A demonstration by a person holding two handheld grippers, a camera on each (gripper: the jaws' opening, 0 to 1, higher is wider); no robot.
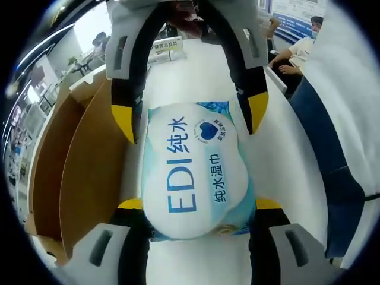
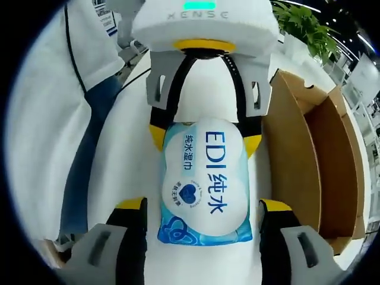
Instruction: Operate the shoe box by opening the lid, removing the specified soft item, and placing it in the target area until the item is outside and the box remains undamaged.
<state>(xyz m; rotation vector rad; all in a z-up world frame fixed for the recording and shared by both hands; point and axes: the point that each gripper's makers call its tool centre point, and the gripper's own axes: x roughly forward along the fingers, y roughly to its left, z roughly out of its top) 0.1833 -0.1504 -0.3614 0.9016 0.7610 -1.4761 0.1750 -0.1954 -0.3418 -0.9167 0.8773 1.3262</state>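
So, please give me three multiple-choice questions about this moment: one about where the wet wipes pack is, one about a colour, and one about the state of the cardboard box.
1. Where is the wet wipes pack?
A. Inside the box
B. On the white table, between both grippers
C. On the floor

2. What colour are the gripper fingertips?
A. Yellow
B. Red
C. Green

3. What is the state of the cardboard box?
A. Taped shut
B. Crushed flat
C. Open

Answers:
1. B: the pack lies on the white table beside the box, with the left gripper and right gripper at opposite ends.
2. A: the tips are yellow.
3. C: its inside is exposed.
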